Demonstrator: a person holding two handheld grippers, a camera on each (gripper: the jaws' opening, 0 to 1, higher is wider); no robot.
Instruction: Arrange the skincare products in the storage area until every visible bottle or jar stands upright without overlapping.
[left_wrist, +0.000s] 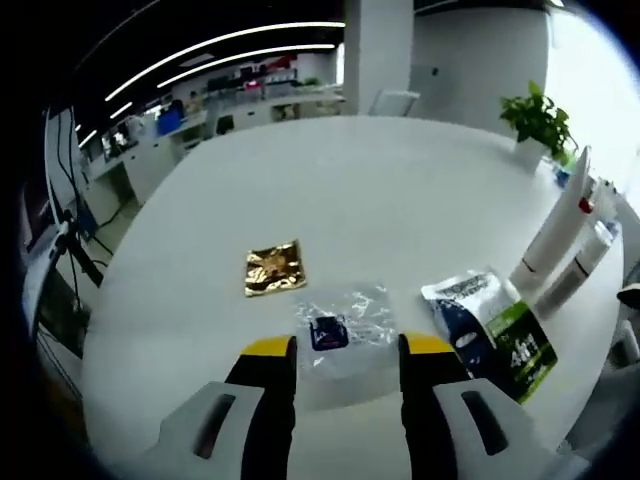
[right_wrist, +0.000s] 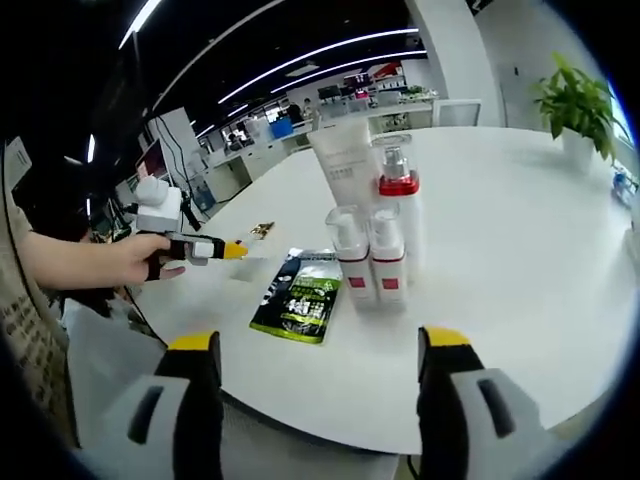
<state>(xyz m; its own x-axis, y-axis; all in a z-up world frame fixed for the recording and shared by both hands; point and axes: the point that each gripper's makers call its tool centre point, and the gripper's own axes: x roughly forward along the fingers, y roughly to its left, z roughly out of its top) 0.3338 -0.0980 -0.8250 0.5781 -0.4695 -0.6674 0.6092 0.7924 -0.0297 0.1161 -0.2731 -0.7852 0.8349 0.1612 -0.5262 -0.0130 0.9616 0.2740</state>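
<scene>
On a round white table, four skincare containers stand upright in a tight cluster: a tall white tube, a pump bottle with a red collar, and two small clear-capped bottles in front. A green and black sachet lies flat just beside them. The left gripper, jaws spread and empty, hovers over a clear plastic packet near a gold foil sachet; the right gripper is likewise spread wide and holds nothing.

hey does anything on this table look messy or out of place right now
The bottles stand upright in a tight cluster. Three flat packets lie loose on the table: a crumpled gold sachet, a clear sachet and a green-and-black pouch.
</scene>
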